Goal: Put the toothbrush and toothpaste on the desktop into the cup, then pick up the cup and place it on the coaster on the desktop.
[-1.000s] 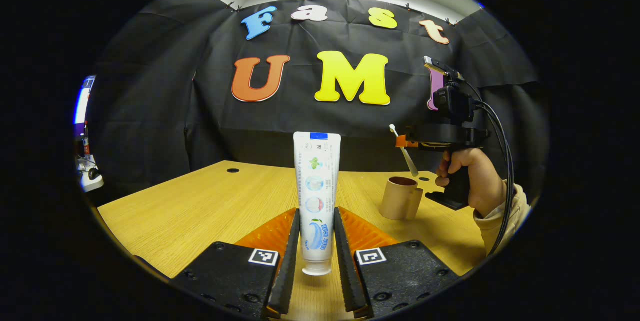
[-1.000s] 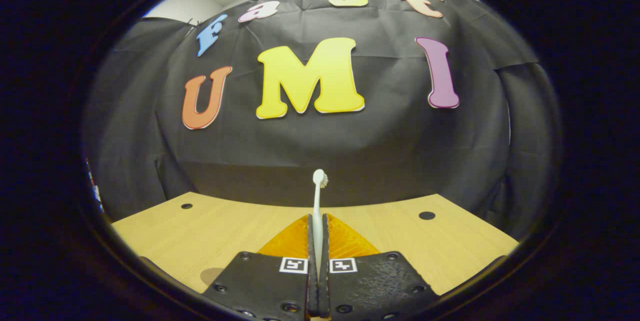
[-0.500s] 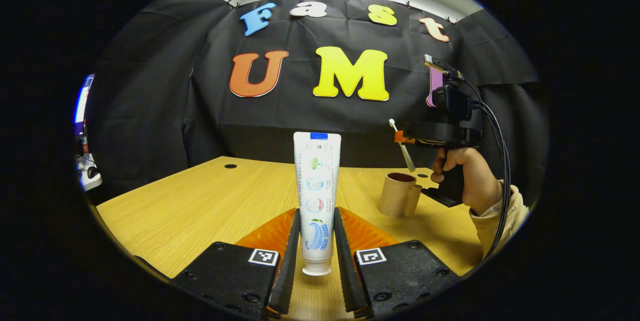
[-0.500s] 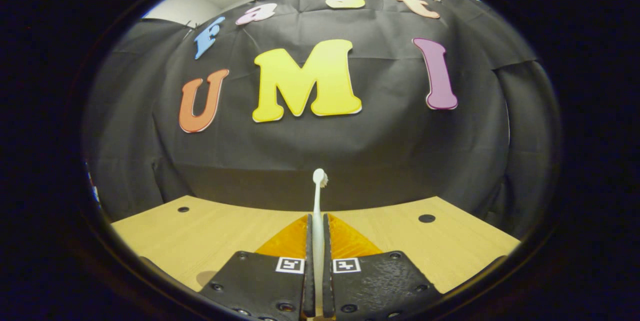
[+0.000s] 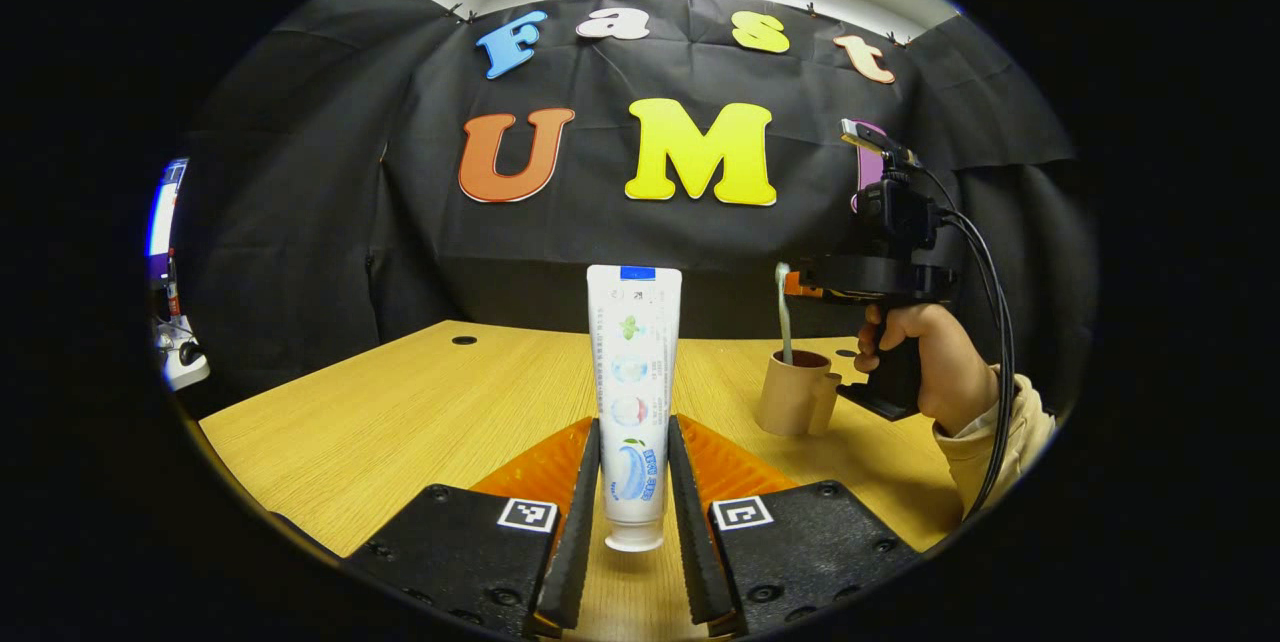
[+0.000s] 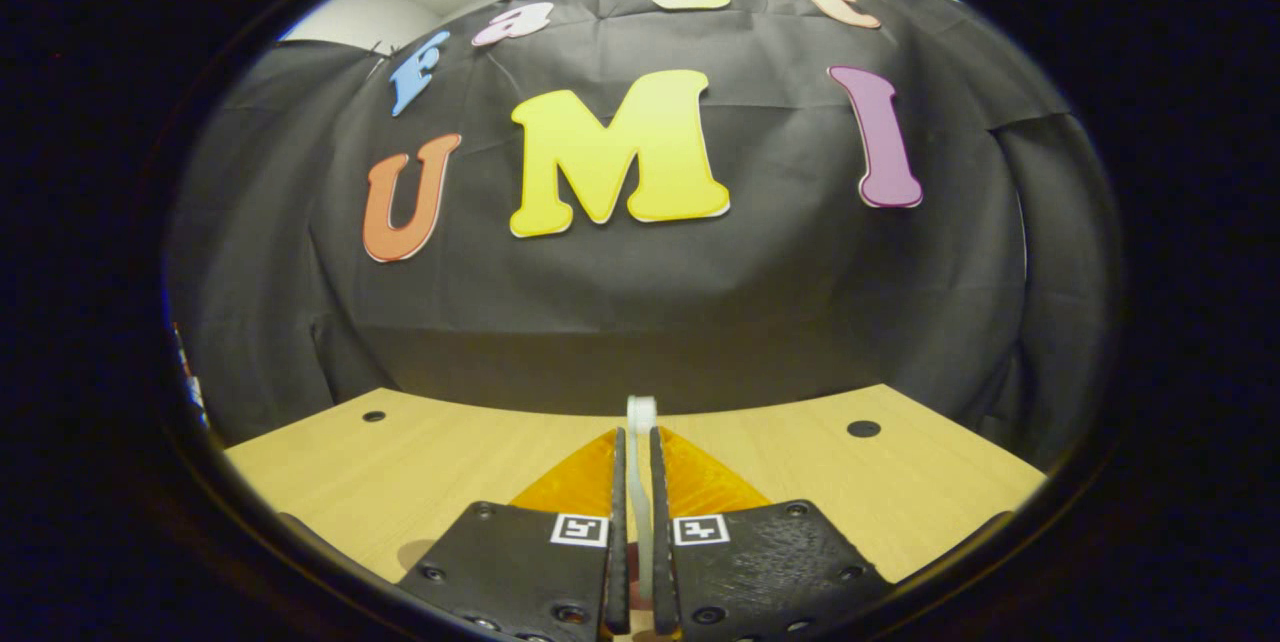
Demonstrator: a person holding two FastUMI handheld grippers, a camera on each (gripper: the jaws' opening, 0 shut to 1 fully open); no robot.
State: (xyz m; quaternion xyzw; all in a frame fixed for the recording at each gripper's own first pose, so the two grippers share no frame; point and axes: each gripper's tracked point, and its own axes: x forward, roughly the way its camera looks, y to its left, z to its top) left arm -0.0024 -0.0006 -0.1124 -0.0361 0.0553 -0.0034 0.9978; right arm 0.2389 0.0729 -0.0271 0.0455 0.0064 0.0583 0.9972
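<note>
Toothbrush (image 5: 783,314): upright in cup (image 5: 794,392) near table's (image 5: 400,412) right edge, right gripper (image 6: 636,522) fingers slightly parted around it. Toothpaste (image 5: 632,392): clamped upright in left gripper (image 5: 634,512) fingers, not yet deposited. Coaster placement outstanding.

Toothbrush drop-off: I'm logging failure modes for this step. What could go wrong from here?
1. The toothbrush stands in the cup with most of its length above the rim; once freed it may lean hard and tip the cup.
2. The right gripper hangs just over the cup, so pulling away sideways could knock it.
3. The left gripper holds the toothpaste only near its cap end, so it could swing or slip.
</note>
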